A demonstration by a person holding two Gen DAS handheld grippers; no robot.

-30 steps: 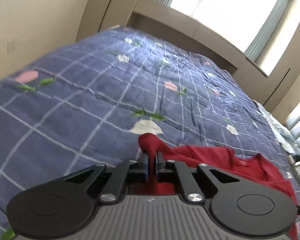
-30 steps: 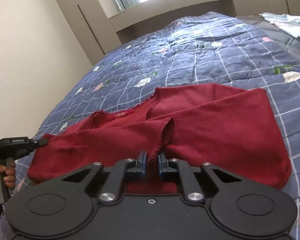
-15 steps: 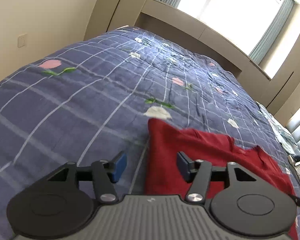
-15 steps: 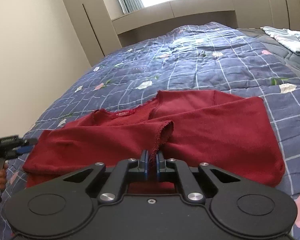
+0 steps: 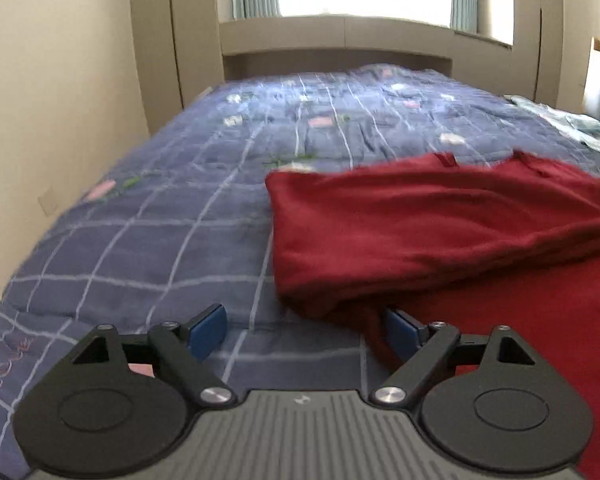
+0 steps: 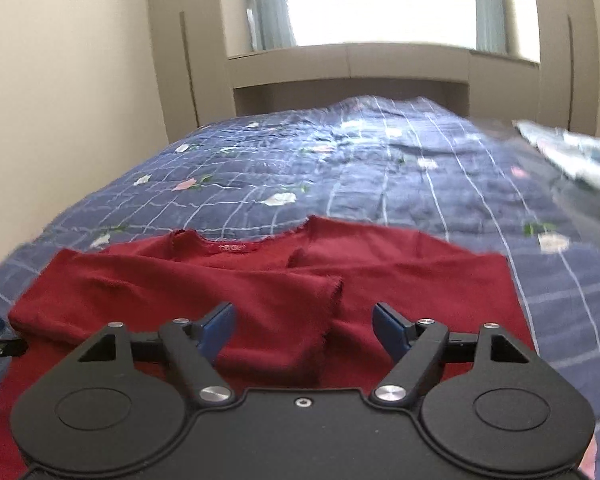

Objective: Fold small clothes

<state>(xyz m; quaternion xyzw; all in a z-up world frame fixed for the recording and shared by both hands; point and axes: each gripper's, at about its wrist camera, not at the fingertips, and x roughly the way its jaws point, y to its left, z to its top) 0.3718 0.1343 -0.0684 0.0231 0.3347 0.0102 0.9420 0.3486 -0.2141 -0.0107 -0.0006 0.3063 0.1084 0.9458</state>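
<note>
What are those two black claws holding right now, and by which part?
Nothing. Both the left gripper and the right gripper have their jaws opening, with no pad pressing on cloth. The red top lies free on the quilt, its sleeve folded across.

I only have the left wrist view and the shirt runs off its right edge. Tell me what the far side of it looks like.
Observer: In the right wrist view the red shirt ends in a straight edge on the quilt.
Operator: Report the sleeve.
Observer: A sleeve lies folded across the front, its cuff between the right gripper fingers, whose jaws are opening, pads clear of it.
Operator: Check the neckline.
Observer: The collar label faces up, toward the headboard.
</note>
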